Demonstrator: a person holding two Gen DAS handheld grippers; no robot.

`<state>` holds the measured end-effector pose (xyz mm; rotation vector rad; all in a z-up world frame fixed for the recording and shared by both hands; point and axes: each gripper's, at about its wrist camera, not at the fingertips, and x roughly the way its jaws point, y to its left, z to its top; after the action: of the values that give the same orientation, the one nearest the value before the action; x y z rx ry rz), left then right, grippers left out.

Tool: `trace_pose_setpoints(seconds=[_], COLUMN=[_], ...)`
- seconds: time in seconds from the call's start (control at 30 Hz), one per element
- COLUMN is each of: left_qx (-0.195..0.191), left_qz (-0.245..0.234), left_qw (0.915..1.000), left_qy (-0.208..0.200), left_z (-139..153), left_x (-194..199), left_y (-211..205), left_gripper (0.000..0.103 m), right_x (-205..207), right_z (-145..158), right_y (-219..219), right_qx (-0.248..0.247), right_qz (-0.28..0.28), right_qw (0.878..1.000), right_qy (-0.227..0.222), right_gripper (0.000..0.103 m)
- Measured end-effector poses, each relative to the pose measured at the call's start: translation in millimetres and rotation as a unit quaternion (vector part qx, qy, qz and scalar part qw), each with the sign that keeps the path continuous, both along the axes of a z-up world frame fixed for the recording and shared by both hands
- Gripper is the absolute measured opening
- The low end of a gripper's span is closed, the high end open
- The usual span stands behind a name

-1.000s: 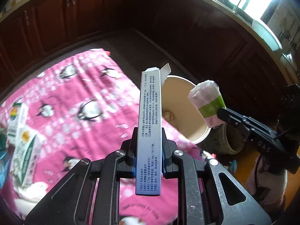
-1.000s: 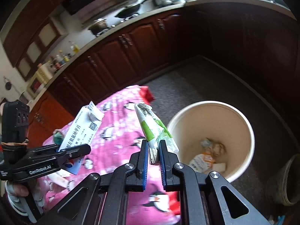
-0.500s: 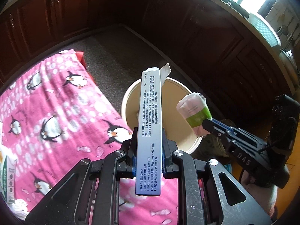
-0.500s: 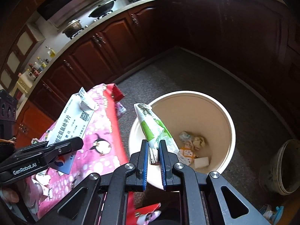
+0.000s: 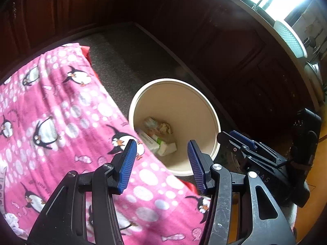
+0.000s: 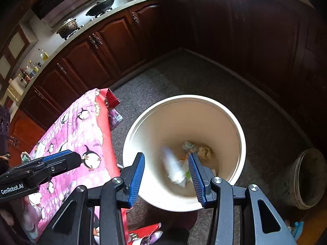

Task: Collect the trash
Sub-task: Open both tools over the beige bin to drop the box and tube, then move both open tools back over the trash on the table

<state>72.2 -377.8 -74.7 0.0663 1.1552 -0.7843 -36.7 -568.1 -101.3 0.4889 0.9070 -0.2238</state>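
A cream round bin (image 5: 215,120) stands on the floor beside the table with the pink penguin cloth (image 5: 61,110). Crumpled paper and packets (image 5: 158,136) lie at its bottom. Above the table's edge by the bin, my left gripper (image 5: 161,163) has its jaws opening, with nothing between its blue pads (image 5: 126,163). My right gripper (image 6: 166,178) hangs over the bin (image 6: 243,143), jaws also opening and holding nothing. Below it a blurred white and green packet (image 6: 173,167) is dropping inside the bin. Each view shows the other gripper: the right one (image 5: 241,140) and the left one (image 6: 61,159).
Dark wooden cabinets (image 6: 114,40) ring the grey floor. A worn grey bucket (image 6: 302,179) sits on the floor right of the bin. At the cloth's left edge lie a box (image 5: 2,183) and a white tissue (image 5: 12,222).
Both grippers moved down toward the bin and opened. The long white box left the left gripper and the green-white packet left the right one; both are now down in the bin.
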Motion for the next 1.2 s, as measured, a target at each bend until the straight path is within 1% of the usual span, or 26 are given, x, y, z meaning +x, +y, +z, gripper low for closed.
trace_pose_setpoints(seconds=[0.23,0.33,0.6,0.77,0.9,1.07,1.2], left_qx=[0.007,0.015,0.022,0.030,0.037,0.039,0.040], left_qz=[0.021,0.029,0.051,0.070,0.083,0.109,0.128], left_qw=[0.9996,0.9989,0.9966,0.9945,0.9938,0.9922,0.9904], left_qy=[-0.017,-0.034,-0.061,-0.071,-0.064,-0.046,-0.033], left_z=[12,19,35,39,38,37,36], left_x=[-4,-9,-22,-23,-24,-27,-33], left_y=[29,41,80,105,128,169,202], left_gripper=[0.050,0.050,0.050,0.050,0.050,0.050,0.050], right_x=[0,1,8,13,18,25,31], right_z=[9,17,37,46,50,52,51], right_y=[21,34,73,101,126,157,184], right_qx=[-0.006,-0.006,-0.014,-0.006,-0.005,0.010,0.011], right_qz=[0.015,0.026,0.065,0.089,0.114,0.144,0.175], right_qw=[1.000,0.999,0.997,0.995,0.992,0.988,0.983], right_qy=[-0.009,-0.018,-0.036,-0.047,-0.050,-0.054,-0.049], right_gripper=[0.043,0.043,0.044,0.046,0.048,0.048,0.048])
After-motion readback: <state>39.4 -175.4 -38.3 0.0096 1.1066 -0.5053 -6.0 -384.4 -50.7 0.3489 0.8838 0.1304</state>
